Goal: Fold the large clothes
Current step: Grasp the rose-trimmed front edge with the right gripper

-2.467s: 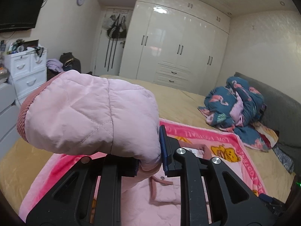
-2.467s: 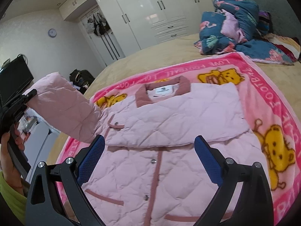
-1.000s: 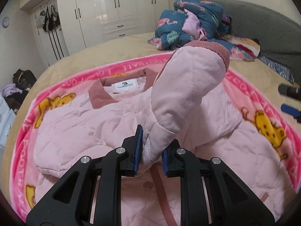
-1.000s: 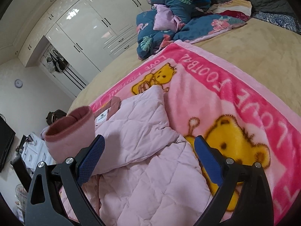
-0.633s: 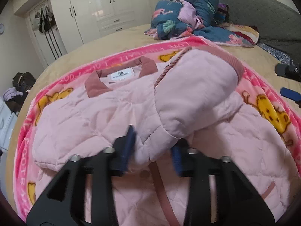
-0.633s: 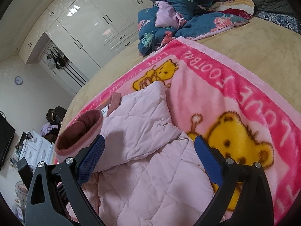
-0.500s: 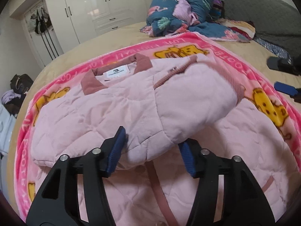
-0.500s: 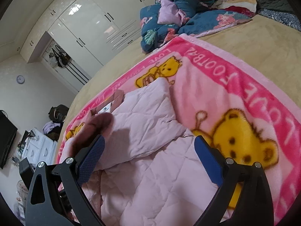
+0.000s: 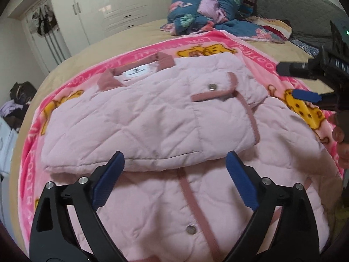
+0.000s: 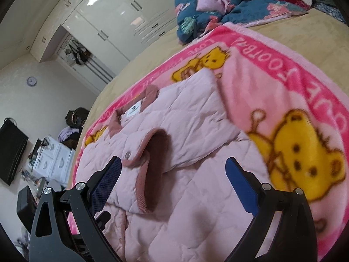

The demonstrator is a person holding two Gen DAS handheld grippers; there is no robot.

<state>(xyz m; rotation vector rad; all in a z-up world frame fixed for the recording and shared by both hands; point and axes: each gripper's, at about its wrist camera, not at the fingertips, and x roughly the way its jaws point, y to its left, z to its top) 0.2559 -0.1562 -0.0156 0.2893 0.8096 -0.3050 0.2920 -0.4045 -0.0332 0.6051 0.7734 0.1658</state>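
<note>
A wide bed with a tan cover [image 9: 135, 32] fills both views, running up toward twelve o'clock, where glossy white wardrobe doors [image 9: 109, 6] stand. On the bed lies a bright pink fleece blanket printed with yellow bears [image 10: 294, 100]. At one o'clock in the left wrist view sits a crumpled dark blue quilt with pink flamingos [image 9: 207, 2].

The pale pink quilted jacket with dusty-rose trim [image 9: 152, 196] lies spread flat on the blanket, its collar and white label toward eleven o'clock. Both sleeves are folded across the chest; the upper sleeve [image 9: 135, 131] lies crosswise, and its rose ribbed cuff [image 10: 157, 166] gapes at the centre of the right wrist view.

The left gripper [image 9: 174, 181], at six o'clock, has its blue-padded jaws opening wide, with the sleeve's lower edge and jacket front lying beneath the gap, pads clear of the cloth. The right gripper [image 10: 172, 183] also stands spread wide, gripping nothing, its left pad near the cuff. At three o'clock in the left view that gripper shows again, with the fingertips of a person's hand [image 9: 340, 135] below it.
</note>
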